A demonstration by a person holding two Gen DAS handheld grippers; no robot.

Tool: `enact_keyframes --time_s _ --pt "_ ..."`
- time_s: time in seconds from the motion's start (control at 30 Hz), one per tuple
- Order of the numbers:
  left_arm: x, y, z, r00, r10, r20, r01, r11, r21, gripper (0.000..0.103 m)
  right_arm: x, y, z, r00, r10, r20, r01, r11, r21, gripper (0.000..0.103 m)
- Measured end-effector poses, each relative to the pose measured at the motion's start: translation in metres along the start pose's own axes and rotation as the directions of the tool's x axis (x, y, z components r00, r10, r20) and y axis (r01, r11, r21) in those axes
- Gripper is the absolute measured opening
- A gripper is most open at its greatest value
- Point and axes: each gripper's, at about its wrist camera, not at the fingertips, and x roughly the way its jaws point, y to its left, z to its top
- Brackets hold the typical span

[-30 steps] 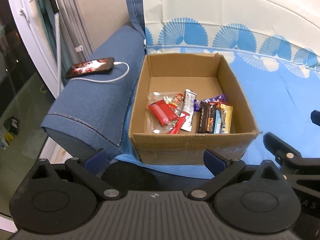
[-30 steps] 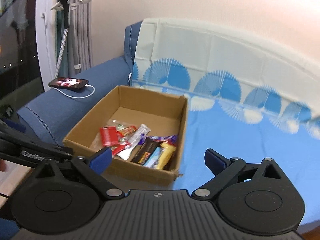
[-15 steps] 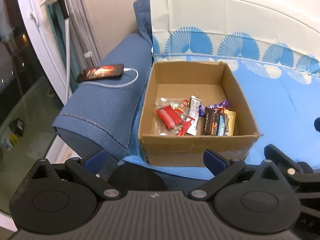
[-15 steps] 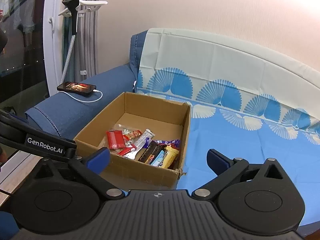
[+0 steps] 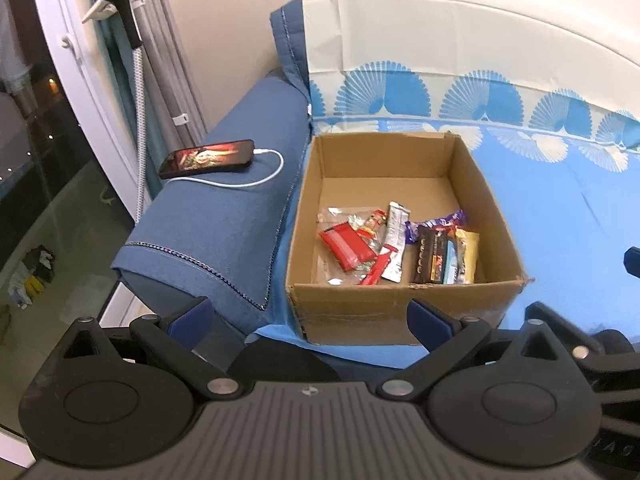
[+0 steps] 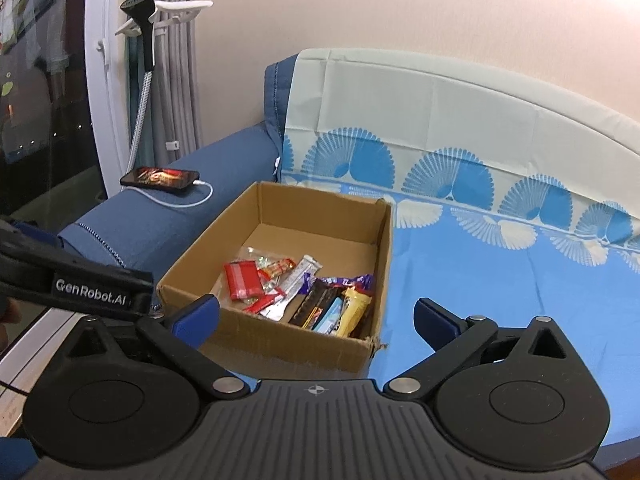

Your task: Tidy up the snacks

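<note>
Sitting on the blue sheet (image 5: 560, 216) of a sofa: a brown cardboard box (image 5: 400, 308), top open, pushed up just beside the dark blue armrest (image 5: 224, 216) on the left. Lying inside, at the near end of the box floor: a small heap of snacks (image 5: 400, 244). On the left of the heap, a red wrapper (image 5: 347, 242) on top of a clear bag of sweets (image 5: 340, 220). In the middle, a long silver bar (image 5: 394, 236) and a thin red stick (image 5: 376, 271) touching it. On the right, a purple wrapper (image 5: 436, 222), a dark brown bar (image 5: 430, 256), a light blue bar (image 5: 452, 268) and a yellow bar (image 5: 467, 256), side by side and touching. Far half of the box floor bare.

Hanging near the front of the box, low in the left wrist view: the left tongs (image 5: 310, 314), spread wide, holding nothing. Same for the right tongs (image 6: 316, 316), spread wide and holding nothing, near the box's right front corner. Left tongs also showing in the right wrist view, at the left, as a black bar with white letters.

Resting on the armrest: a phone (image 5: 208, 159) with its screen lit and a white cable (image 5: 256, 178) plugged in. Farther left, a grey curtain (image 6: 180, 92) and a dark window (image 6: 40, 100).
</note>
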Motion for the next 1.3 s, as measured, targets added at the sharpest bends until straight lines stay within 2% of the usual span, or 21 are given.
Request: enact_keyframes --time_s 0.1,0.2,0.37,0.5,1.3 --pt "0.0015 -0.0012 -0.0007 1.000 0.008 -0.002 -0.008 1.000 0.008 0.103 0.0002 0.0007 -0.0009 1.000 0.006 -0.004 -0.006 1.000 -0.004 0.103" --pt "0.0011 -0.0011 -0.0019 1.000 -0.014 0.007 0.014 1.000 0.008 0.103 0.0015 -0.0005 -0.0014 1.000 0.003 -0.009 -0.003 1.000 0.004 0.103" --pt "0.0004 -0.0038 -0.0030 0.999 0.017 0.043 -0.018 1.000 0.016 0.103 0.0040 -0.0026 -0.0017 1.000 0.004 -0.017 -0.003 1.000 0.017 0.103" --pt "0.0048 -0.0048 -0.0039 1.000 0.014 0.020 -0.015 1.000 0.027 0.103 0.0049 -0.0024 -0.0025 1.000 0.010 -0.022 -0.009 1.000 0.017 0.103" --pt "0.0070 -0.0020 -0.0049 1.000 -0.001 0.000 0.001 1.000 0.011 0.103 0.0062 -0.0033 -0.0030 1.000 0.014 -0.026 -0.014 1.000 0.019 0.103"
